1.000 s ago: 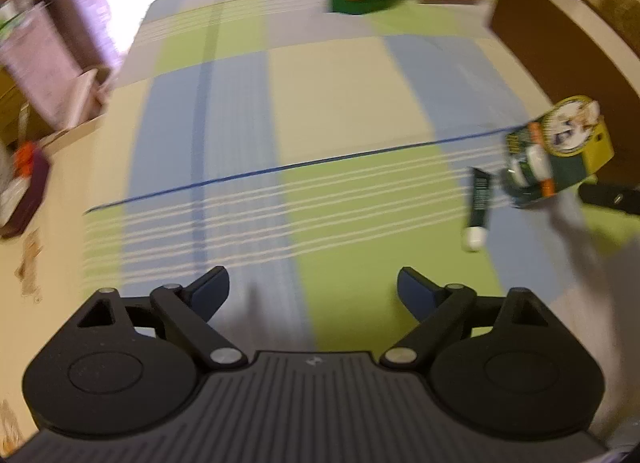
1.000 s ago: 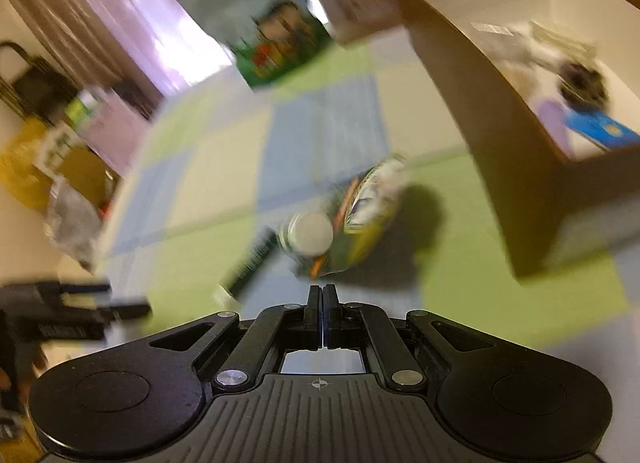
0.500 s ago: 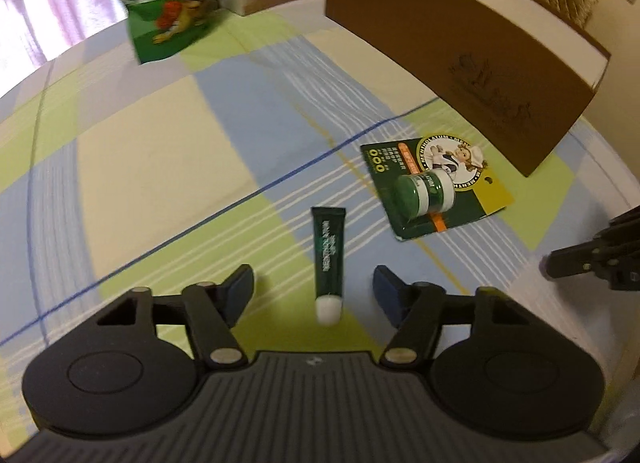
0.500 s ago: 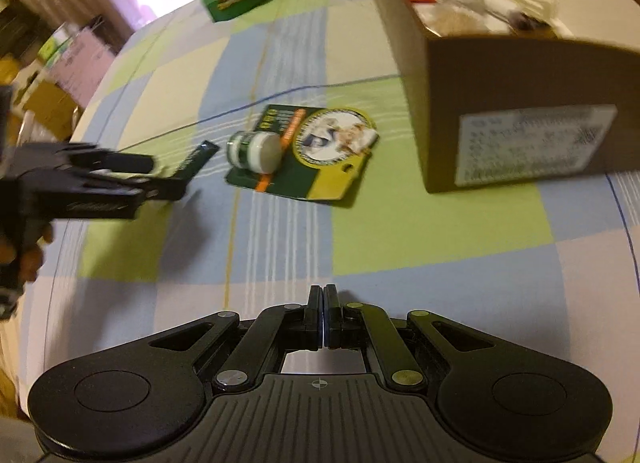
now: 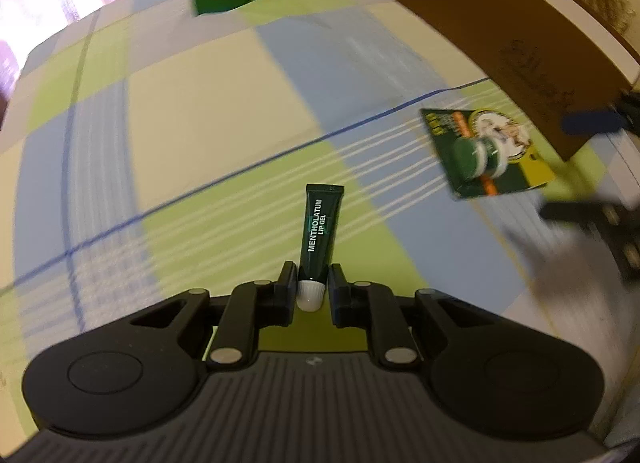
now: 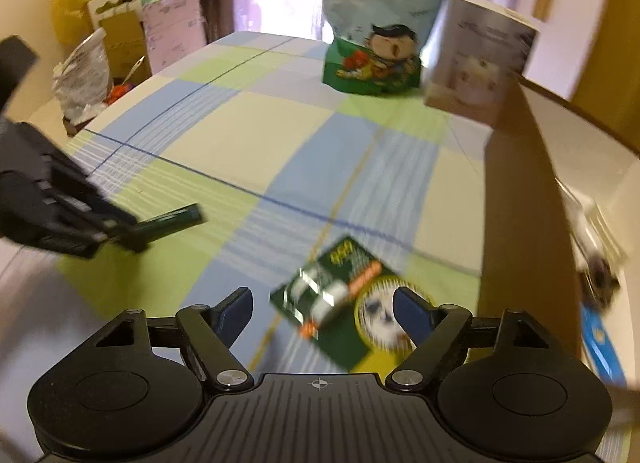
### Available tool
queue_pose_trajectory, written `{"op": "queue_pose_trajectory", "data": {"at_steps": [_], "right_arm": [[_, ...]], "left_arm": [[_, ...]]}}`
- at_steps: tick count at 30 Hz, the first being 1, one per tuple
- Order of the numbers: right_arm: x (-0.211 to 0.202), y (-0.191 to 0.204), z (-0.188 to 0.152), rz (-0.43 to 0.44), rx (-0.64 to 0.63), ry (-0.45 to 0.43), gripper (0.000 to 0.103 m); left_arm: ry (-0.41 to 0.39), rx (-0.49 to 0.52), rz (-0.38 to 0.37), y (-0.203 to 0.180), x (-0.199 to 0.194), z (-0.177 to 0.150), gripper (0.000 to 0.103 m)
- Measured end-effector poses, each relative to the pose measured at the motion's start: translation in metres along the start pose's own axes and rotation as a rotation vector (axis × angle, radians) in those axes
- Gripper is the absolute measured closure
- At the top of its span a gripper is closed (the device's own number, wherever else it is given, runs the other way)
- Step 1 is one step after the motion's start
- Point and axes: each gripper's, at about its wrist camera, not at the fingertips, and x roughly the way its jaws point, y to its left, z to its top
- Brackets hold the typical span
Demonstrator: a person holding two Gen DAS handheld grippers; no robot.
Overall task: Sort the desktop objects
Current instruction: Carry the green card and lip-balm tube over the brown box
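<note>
on the checked bench cloth, left tongs clamp the lip gel tube at its white cap end. right tongs are opening, unpressed, over the carded green jar lying beside the cardboard box.

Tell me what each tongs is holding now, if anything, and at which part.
The left tongs grips the Mentholatum lip gel tube at its neck, beside the white cap. The right tongs is opening over the carded balm jar and holds nothing.
</note>
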Motion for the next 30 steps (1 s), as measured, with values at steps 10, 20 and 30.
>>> {"op": "queue_pose_trajectory", "data": {"at_steps": [10,20,30], "right_arm": [[0.024,-0.006,-0.006,0.056,0.016,0.079,0.055],[-0.002,0.023,-0.037,0.109,0.007,0.142,0.054],[-0.030,0.024,-0.046,0.164,0.064,0.110,0.056]], "left_arm": [[0.013,-0.082,0.028,0.017,-0.017,-0.023,0.090],[0.018,-0.082,0.000,0.006,-0.019,-0.026,0.090],[0.026,-0.113,0.006,0.003,-0.015,-0.019,0.092]]}}
